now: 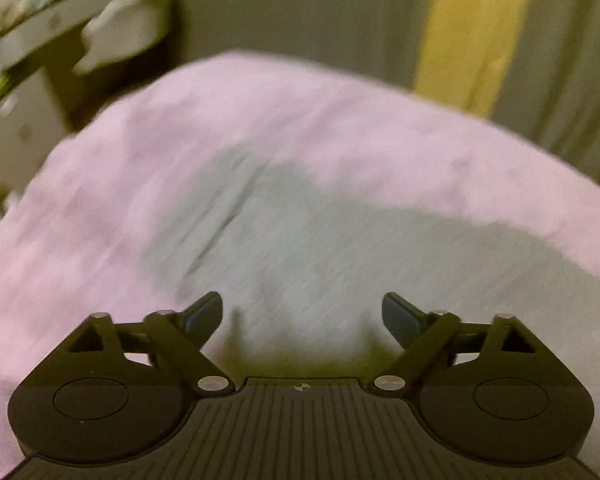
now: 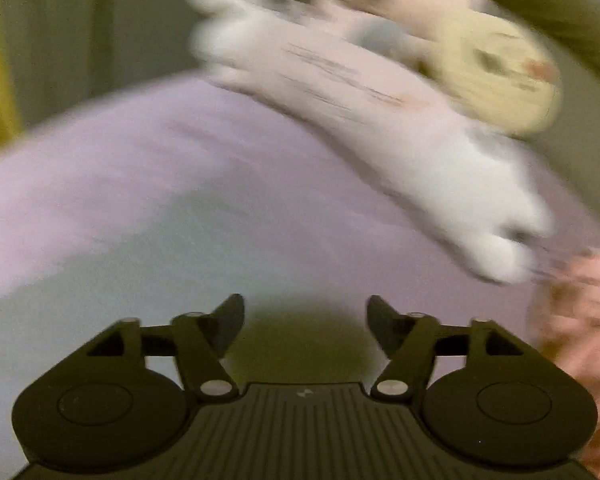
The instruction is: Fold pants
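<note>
Light grey pants (image 1: pixel 300 248) lie flat on a pink bedsheet (image 1: pixel 260 120); both views are motion-blurred. My left gripper (image 1: pixel 302 316) is open and empty, jaws wide apart, just above the grey fabric. In the right wrist view the pants (image 2: pixel 100 280) fill the lower left, on the pink sheet (image 2: pixel 180 152). My right gripper (image 2: pixel 305 328) is open and empty, above the edge where the grey fabric meets the sheet.
A long white plush toy (image 2: pixel 380 128) lies across the bed at the upper right, with a cream round plush (image 2: pixel 496 68) behind it. A pink cloth (image 2: pixel 580 320) sits at the right edge. A yellow curtain (image 1: pixel 472 28) and a shelf (image 1: pixel 60 24) stand beyond the bed.
</note>
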The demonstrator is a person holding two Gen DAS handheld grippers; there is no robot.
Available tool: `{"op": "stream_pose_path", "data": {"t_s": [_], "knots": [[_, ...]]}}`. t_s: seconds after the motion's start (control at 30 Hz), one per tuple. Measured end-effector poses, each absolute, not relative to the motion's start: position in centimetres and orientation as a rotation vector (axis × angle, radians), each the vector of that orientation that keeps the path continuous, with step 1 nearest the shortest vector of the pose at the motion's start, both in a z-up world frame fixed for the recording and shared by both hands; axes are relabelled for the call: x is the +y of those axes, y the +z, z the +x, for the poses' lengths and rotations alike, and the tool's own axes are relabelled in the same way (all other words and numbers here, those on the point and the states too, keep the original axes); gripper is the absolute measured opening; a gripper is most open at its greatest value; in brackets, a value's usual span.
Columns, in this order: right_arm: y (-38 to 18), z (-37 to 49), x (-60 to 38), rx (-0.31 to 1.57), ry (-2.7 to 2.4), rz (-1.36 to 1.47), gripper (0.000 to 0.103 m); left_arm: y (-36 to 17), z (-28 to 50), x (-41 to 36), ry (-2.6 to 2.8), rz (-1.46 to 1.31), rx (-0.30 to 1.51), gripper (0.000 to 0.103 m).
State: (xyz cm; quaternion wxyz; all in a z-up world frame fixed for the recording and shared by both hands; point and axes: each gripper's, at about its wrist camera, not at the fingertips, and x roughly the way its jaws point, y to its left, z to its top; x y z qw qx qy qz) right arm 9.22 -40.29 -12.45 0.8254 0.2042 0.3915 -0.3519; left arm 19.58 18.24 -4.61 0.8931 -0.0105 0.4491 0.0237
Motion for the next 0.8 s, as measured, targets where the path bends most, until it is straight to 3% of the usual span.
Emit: {"op": "stream_pose_path", "data": {"t_s": [0.17, 0.23, 0.3, 0.47, 0.53, 0.57, 0.6, 0.67, 0.7, 0.73, 0.8], "knots": [[-12.4, 24.5, -28.1, 0.894, -0.172, 0.489, 0.077, -9.0, 23.0, 13.4, -0.019, 0.108, 0.912, 0.090], [-13.3, 29.5, -23.1, 0.928, 0.050, 0.560, 0.077, -11.9, 23.2, 13.3, 0.010, 0.162, 0.996, 0.088], [-14.6, 34.4, -17.8, 0.966, 0.233, 0.647, 0.077, -14.2, 23.1, 14.7, 0.017, 0.110, 1.050, 0.093], [-18.3, 41.0, -11.1, 1.043, 0.436, 0.846, 0.077, -14.7, 20.7, 17.2, -0.063, 0.078, 0.973, 0.094], [-20.8, 42.6, -9.6, 1.166, 0.420, 0.852, 0.077, -14.9, 20.6, 17.7, -0.082, 0.069, 0.972, 0.094], [-21.7, 43.1, -9.2, 1.212, 0.401, 0.826, 0.069, -14.9, 20.7, 17.9, -0.087, 0.064, 0.973, 0.096], [-22.1, 43.6, -9.2, 1.218, 0.372, 0.802, 0.047, -15.0, 20.6, 18.0, -0.091, 0.062, 0.974, 0.097], [-21.8, 44.2, -10.7, 1.153, 0.282, 0.765, 0.016, -14.9, 21.1, 17.9, -0.095, 0.068, 0.975, 0.099], [-21.5, 44.4, -11.8, 1.114, 0.212, 0.770, 0.012, -14.9, 21.4, 18.0, -0.095, 0.070, 0.974, 0.099], [-21.1, 44.3, -12.7, 1.083, 0.184, 0.809, 0.017, -15.0, 21.3, 17.4, -0.097, 0.073, 0.972, 0.100], [-19.6, 43.2, -12.7, 1.024, 0.213, 0.776, 0.063, -15.1, 21.4, 17.3, -0.095, 0.073, 0.971, 0.100]]}}
